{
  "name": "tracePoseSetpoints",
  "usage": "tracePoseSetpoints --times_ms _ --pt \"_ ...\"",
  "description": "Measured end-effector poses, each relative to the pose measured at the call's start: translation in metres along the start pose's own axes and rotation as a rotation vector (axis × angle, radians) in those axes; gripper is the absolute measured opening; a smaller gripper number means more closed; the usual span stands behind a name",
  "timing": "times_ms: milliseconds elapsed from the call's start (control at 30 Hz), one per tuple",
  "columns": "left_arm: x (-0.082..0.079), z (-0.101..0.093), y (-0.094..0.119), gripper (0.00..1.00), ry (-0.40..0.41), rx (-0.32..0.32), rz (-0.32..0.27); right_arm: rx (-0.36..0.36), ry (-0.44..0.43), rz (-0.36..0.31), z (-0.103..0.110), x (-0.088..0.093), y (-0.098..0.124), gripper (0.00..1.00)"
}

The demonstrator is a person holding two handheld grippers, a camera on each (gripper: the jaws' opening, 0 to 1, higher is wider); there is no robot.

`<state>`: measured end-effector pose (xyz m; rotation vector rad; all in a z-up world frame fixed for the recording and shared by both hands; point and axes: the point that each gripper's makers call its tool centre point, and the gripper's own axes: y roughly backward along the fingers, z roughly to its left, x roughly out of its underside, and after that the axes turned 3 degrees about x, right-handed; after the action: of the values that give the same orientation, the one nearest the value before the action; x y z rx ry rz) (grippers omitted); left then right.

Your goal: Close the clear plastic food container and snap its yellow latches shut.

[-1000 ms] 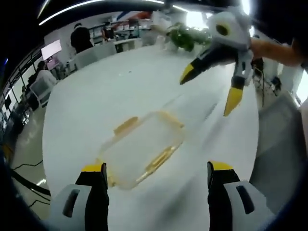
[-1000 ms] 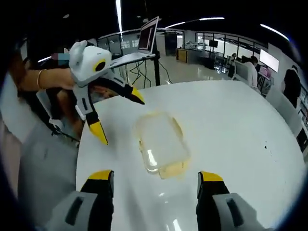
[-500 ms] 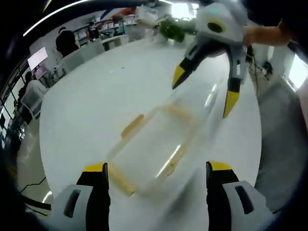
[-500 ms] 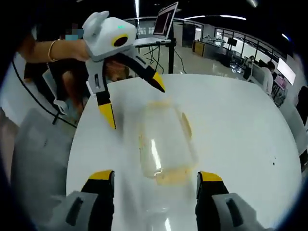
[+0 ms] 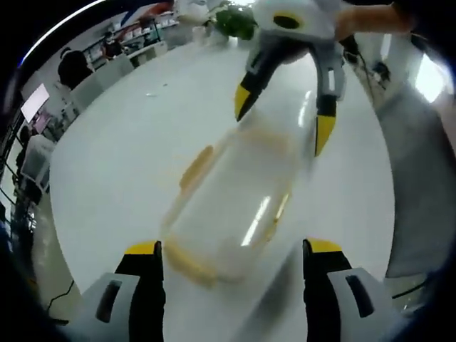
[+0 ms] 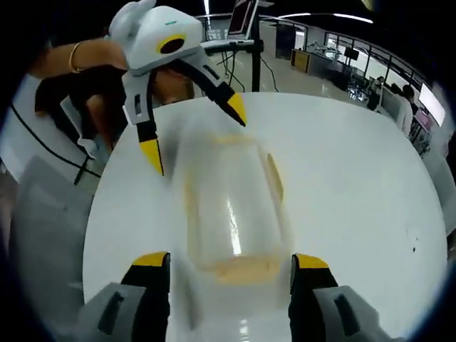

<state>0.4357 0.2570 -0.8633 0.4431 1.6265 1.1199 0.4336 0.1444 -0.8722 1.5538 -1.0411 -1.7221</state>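
The clear plastic food container (image 5: 231,206) lies on the white round table (image 5: 114,157), between the two grippers, lid resting on top. Its yellow latches (image 5: 196,167) appear unsnapped, though blur prevents confirmation. The left gripper (image 5: 231,274) hovers at one short end, jaws spread wide and empty. The right gripper (image 6: 221,281) hovers at the opposite end, jaws likewise apart and empty.

Step in hand: approach and bracketing. Next move, by judgement: seat the lid square, then press each latch down until it catches.

A laptop on a stand (image 6: 242,21) and seated people (image 5: 71,68) stand well apart; nothing obstructs the container.
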Motion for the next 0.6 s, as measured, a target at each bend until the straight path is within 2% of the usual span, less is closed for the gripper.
tracePoseSetpoints --times_ms 100,267,367,600 --pt "-0.002 0.0 -0.004 0.78 -0.006 0.03 0.001 0.003 0.012 0.024 0.0 0.003 -0.006 0.68" --pt "0.005 0.009 -0.01 0.78 -0.033 0.034 0.037 0.009 0.043 0.06 -0.002 0.006 -0.012 0.68" --pt "0.007 0.014 -0.013 0.76 -0.03 0.038 0.046 -0.002 0.028 0.068 -0.002 0.006 -0.014 0.68" --pt "0.014 0.015 -0.018 0.74 -0.069 0.054 0.078 0.008 0.046 0.088 -0.005 0.008 -0.016 0.66"
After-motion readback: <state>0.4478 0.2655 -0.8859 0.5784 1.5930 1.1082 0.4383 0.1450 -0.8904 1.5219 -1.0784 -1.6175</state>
